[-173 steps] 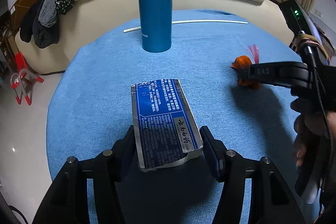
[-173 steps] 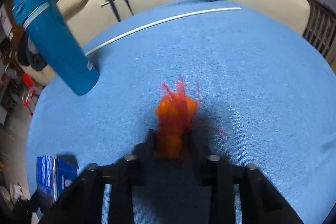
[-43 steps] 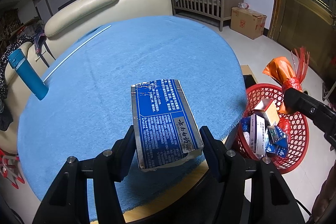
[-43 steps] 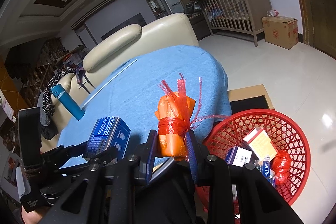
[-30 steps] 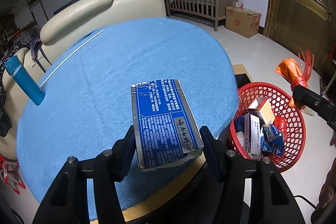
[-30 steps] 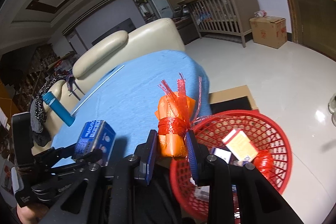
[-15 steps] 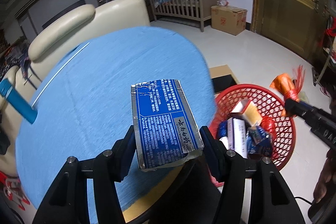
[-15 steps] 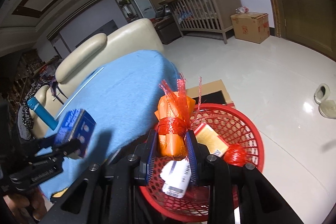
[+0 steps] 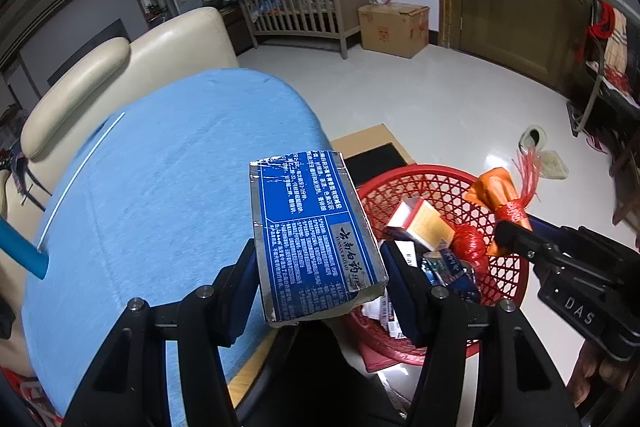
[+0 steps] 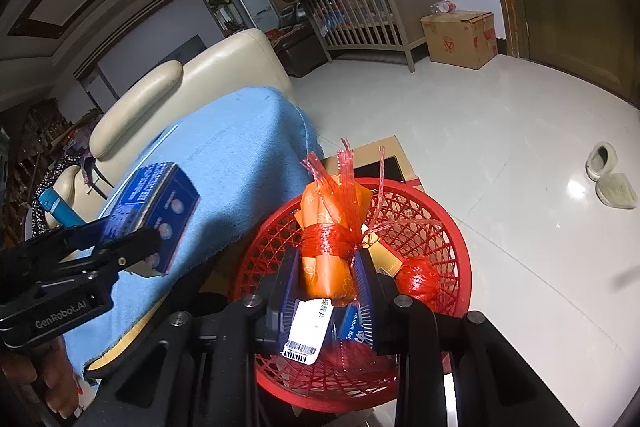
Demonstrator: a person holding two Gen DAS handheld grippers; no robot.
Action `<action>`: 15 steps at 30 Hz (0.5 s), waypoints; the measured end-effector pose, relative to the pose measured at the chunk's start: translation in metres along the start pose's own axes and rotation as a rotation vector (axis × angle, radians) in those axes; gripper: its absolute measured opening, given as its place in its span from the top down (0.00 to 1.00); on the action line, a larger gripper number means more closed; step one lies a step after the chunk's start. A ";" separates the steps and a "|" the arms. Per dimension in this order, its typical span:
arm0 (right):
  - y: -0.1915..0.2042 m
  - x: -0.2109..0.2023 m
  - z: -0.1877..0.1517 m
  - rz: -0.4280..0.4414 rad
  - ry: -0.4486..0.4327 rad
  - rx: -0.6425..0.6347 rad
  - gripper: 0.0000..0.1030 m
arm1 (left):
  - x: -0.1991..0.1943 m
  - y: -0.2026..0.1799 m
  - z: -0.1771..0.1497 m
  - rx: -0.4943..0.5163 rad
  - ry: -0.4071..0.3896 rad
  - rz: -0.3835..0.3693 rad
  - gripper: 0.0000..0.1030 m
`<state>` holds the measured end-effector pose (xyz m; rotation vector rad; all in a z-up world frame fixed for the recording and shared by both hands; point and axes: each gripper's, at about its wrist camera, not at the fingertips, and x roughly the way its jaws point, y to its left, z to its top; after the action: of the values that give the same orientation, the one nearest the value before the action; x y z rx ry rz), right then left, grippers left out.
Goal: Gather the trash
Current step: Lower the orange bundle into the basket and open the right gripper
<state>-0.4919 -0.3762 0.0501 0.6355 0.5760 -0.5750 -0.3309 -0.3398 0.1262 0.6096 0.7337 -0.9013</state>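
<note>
Both jaws are closed on trash. A flattened blue carton printed with white Chinese text is clamped between the fingers of the left gripper, and an orange wrapper bundle tied with red plastic string is pinched by the right gripper.

From the right wrist camera, the bundle is held directly over a red mesh basket standing on the floor, just beside a round table covered in blue cloth. From the left wrist camera, the basket lies at about 3 o'clock of the carton, and the carton is held over the table's edge rather than over the basket.

The step in hand is judged to be the drop-off — both pieces have been lifted and neither is released yet. Next, the right jaws would need opening above the basket, and the carton would need carrying toward 3 o'clock before it is let go.

Several small boxes and a red mesh ball can be made out in the basket, but its near side is hidden behind both grippers — the labels cannot be read.
</note>
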 end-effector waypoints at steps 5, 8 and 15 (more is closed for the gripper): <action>-0.003 0.000 0.000 -0.006 0.005 0.013 0.71 | 0.006 -0.008 0.003 0.019 0.015 -0.014 0.41; -0.007 0.000 -0.001 -0.010 0.003 0.023 0.71 | 0.009 -0.013 0.005 0.028 0.022 -0.020 0.41; -0.013 0.002 -0.003 -0.021 0.015 0.042 0.71 | 0.012 -0.021 0.006 0.049 0.032 -0.028 0.41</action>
<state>-0.5000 -0.3837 0.0414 0.6747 0.5867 -0.6037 -0.3422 -0.3596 0.1169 0.6596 0.7518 -0.9401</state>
